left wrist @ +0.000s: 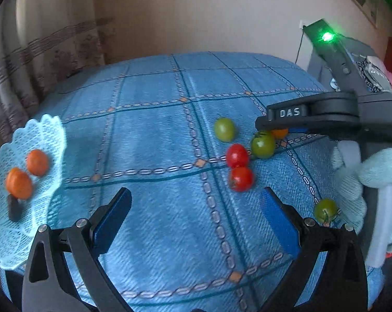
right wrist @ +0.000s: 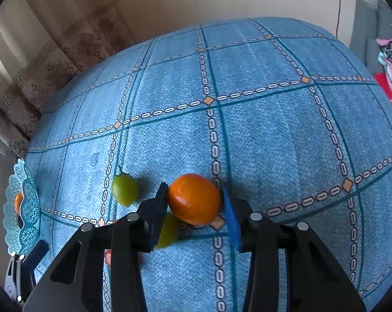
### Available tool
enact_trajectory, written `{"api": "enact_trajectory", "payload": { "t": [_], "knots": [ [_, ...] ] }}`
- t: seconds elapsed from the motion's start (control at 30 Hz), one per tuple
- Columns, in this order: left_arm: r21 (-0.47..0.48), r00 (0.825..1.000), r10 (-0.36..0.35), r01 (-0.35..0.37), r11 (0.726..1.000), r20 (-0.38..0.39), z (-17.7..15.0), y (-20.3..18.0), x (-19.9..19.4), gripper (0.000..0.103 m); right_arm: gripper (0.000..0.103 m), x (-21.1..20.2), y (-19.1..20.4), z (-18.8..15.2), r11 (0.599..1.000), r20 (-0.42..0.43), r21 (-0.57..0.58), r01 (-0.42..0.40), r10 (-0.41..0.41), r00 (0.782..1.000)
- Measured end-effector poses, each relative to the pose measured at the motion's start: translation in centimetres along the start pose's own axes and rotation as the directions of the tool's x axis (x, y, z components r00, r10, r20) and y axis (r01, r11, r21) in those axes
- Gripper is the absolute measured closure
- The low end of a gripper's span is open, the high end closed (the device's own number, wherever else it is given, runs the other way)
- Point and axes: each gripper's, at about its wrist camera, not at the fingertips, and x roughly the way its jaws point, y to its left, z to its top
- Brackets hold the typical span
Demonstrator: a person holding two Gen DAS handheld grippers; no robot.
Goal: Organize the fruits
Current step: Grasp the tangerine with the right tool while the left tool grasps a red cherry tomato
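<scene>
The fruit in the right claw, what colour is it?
Orange fruit; clearest in the right wrist view.

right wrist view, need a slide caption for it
Right gripper closes on an orange fruit over a blue tablecloth, green tomato beside it.

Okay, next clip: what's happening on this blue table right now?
A person is sorting small fruit with two handheld grippers. The right gripper has its fingers on either side of an orange fruit on the blue tablecloth. The left gripper hangs open and empty. Two orange fruits already sit in the lacy blue plate; red tomatoes and green tomatoes remain loose.
</scene>
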Motion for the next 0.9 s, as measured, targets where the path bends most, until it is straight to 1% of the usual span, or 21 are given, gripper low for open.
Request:
{"api": "enact_trajectory", "payload": {
  "t": [0.17,0.23,0.3,0.43,0.5,0.53,0.57,0.63,0.7,0.8,0.9],
  "knots": [
    [0.020,1.000,-0.001,0.001,1.000,-0.026,0.5,-1.0,1.9,0.004,0.062,-0.8,-1.4,-0.3,1.000,0.009,0.015,-0.026,0.025,1.000],
    [0.028,0.999,0.001,0.000,1.000,-0.038,0.7,-1.4,2.7,0.010,0.062,-0.9,-1.7,-0.4,0.999,0.011,0.018,-0.033,0.032,0.999],
    [0.029,0.998,-0.005,0.006,1.000,-0.055,0.9,-1.8,3.5,0.021,0.062,-1.0,-2.0,-0.5,0.999,0.014,0.020,-0.043,0.043,0.999],
    [0.021,0.997,-0.026,0.028,0.999,-0.079,1.3,-2.5,4.8,0.031,0.062,-0.9,-2.6,-0.8,0.998,0.010,0.029,-0.058,0.058,0.998],
    [0.027,0.996,-0.026,0.028,0.999,-0.082,1.6,-3.0,5.5,0.039,0.062,-0.7,-2.7,-0.9,0.998,0.006,0.036,-0.061,0.061,0.998],
    [0.030,0.997,-0.020,0.023,0.999,-0.078,1.6,-3.2,5.6,0.041,0.062,-0.5,-2.8,-0.9,0.997,0.005,0.040,-0.065,0.065,0.998],
    [0.033,0.997,-0.015,0.018,0.999,-0.073,1.6,-3.3,5.8,0.044,0.062,-0.5,-2.9,-1.0,0.996,0.008,0.045,-0.073,0.073,0.997],
    [0.031,0.997,-0.028,0.030,0.999,-0.068,1.7,-3.5,6.0,0.051,0.062,-0.5,-2.8,-1.0,0.996,0.012,0.046,-0.075,0.074,0.997],
    [0.029,0.996,-0.056,0.058,0.998,-0.066,1.6,-3.8,5.5,0.063,0.062,-0.7,-2.9,-1.1,0.996,0.015,0.043,-0.073,0.073,0.997],
    [0.023,0.994,-0.087,0.089,0.996,-0.069,1.3,-3.7,5.1,0.072,0.062,-0.8,-3.1,-1.3,0.996,0.017,0.048,-0.078,0.077,0.997],
    [0.005,0.991,-0.108,0.108,0.994,-0.073,0.7,-3.3,4.5,0.073,0.062,-1.5,-3.6,-1.6,0.995,0.024,0.053,-0.082,0.081,0.996]
  ]
}}
